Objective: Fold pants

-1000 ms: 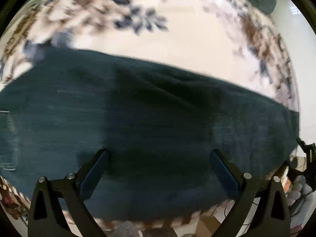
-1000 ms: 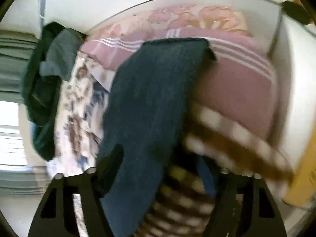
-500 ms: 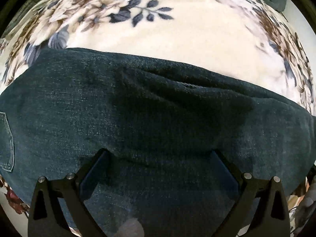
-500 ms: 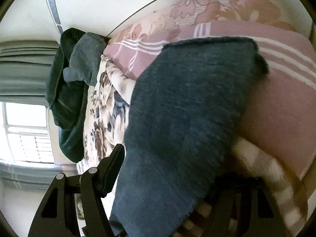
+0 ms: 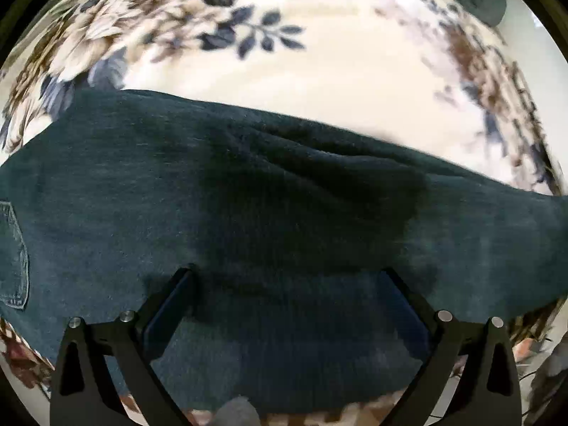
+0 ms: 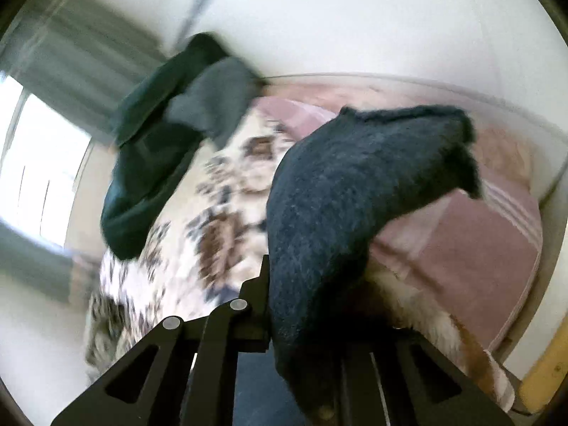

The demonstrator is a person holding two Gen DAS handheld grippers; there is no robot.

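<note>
Dark teal denim pants [image 5: 284, 213] lie across a floral bed cover [image 5: 319, 64] in the left wrist view, with a back pocket [image 5: 12, 259] at the far left. My left gripper [image 5: 287, 284] is open and hovers over the pants, fingers wide apart. In the right wrist view my right gripper [image 6: 305, 305] is shut on the pants leg [image 6: 348, 184], which rises lifted off the bed and curls over to the right.
A heap of dark green and grey clothes [image 6: 170, 135] lies at the far side of the bed. A pink striped blanket [image 6: 479, 248] covers the right part. A window with curtains [image 6: 39, 163] is at the left. A wooden edge [image 6: 543, 372] shows at lower right.
My right gripper has closed on the pants leg and lifted it, tilting the view up towards the wall. My left gripper stays open over the pants, shifted only slightly.
</note>
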